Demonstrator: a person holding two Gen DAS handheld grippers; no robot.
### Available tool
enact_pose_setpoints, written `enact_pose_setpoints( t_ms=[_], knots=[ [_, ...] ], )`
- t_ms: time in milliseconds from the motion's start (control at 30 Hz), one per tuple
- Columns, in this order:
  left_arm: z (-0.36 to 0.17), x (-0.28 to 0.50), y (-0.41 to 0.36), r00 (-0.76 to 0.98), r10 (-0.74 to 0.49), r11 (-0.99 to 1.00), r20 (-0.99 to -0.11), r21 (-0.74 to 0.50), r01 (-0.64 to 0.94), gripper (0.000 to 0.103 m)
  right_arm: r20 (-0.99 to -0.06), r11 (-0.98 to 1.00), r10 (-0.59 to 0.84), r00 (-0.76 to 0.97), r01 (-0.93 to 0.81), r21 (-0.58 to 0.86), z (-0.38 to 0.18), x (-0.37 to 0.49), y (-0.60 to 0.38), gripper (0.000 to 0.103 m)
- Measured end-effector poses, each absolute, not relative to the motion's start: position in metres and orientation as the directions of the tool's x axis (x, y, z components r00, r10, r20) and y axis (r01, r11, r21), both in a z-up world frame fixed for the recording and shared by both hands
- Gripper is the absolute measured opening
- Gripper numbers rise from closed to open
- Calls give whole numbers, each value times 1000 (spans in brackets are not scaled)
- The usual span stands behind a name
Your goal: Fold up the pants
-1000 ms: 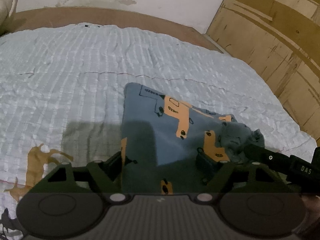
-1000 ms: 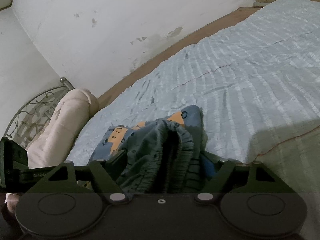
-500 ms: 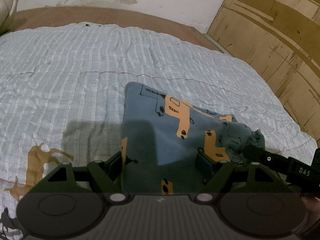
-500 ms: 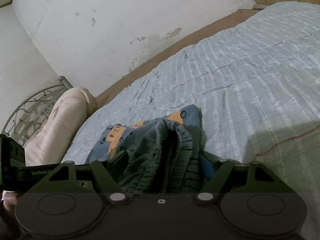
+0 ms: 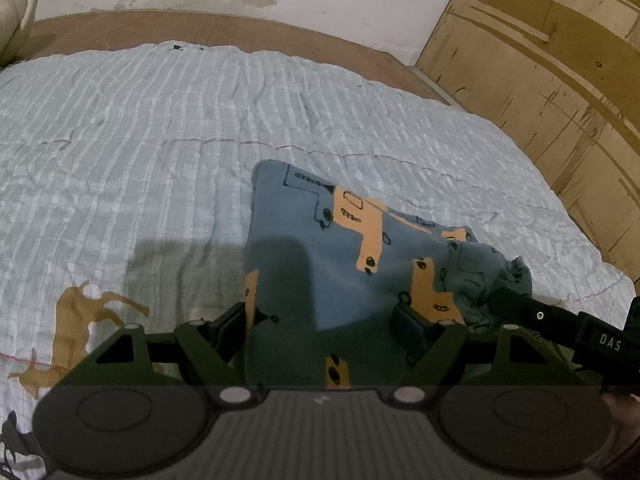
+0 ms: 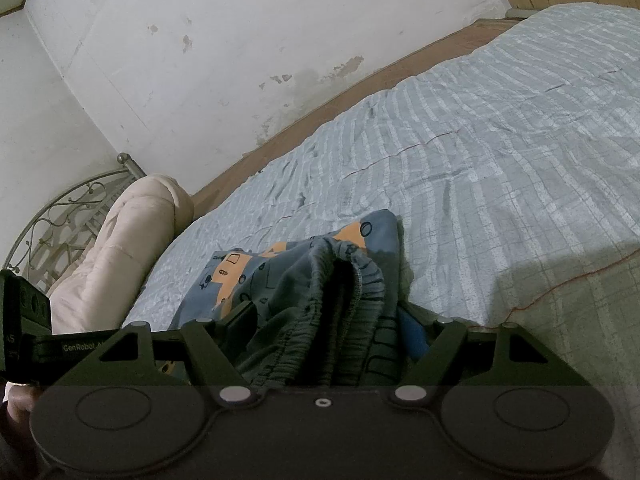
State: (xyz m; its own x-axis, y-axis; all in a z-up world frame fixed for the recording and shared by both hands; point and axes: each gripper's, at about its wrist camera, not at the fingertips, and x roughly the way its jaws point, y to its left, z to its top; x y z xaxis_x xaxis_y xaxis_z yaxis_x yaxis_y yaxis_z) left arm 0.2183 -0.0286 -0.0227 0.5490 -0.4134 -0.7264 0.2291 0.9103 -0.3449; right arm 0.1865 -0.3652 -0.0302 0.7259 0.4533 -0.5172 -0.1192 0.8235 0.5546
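Pants (image 5: 340,264) are spread on bedsheet (image 5: 140,140); fabric is seen btwn fingers of left gripper (image 5: 320,320) and right gripper (image 6: 328,328), both held wide apart.

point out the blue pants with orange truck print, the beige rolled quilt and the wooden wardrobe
blue pants with orange truck print (image 5: 344,256), left wrist view, flat upper panel
beige rolled quilt (image 6: 132,240), right wrist view, middle of the roll
wooden wardrobe (image 5: 552,80), left wrist view, front panel

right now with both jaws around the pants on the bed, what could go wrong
1. The elastic waistband is bunched between the right gripper's wide jaws; closing may catch only some layers.
2. The left gripper straddles flat cloth of the pants; it might pinch the bedsheet too.
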Motion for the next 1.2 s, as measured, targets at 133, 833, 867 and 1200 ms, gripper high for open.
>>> enact_pose_setpoints(
  t_ms=[133,833,867,1200],
  knots=[
    [-24,217,-25,550,-413,910,-726,-351,220,81,-517,823,453,726,-119,555,-30,186,-365,76],
    [-19,207,-17,591,-395,916,-703,-353,192,21,-537,855,394,746,-83,512,-26,184,-361,48],
    [-17,206,-18,592,-397,915,-701,-351,198,18,-537,856,392,747,-83,510,-25,184,-361,47],
    [-1,194,-19,629,-396,916,-669,-335,221,14,-507,871,384,772,-122,475,-9,173,-354,24]
  ],
)
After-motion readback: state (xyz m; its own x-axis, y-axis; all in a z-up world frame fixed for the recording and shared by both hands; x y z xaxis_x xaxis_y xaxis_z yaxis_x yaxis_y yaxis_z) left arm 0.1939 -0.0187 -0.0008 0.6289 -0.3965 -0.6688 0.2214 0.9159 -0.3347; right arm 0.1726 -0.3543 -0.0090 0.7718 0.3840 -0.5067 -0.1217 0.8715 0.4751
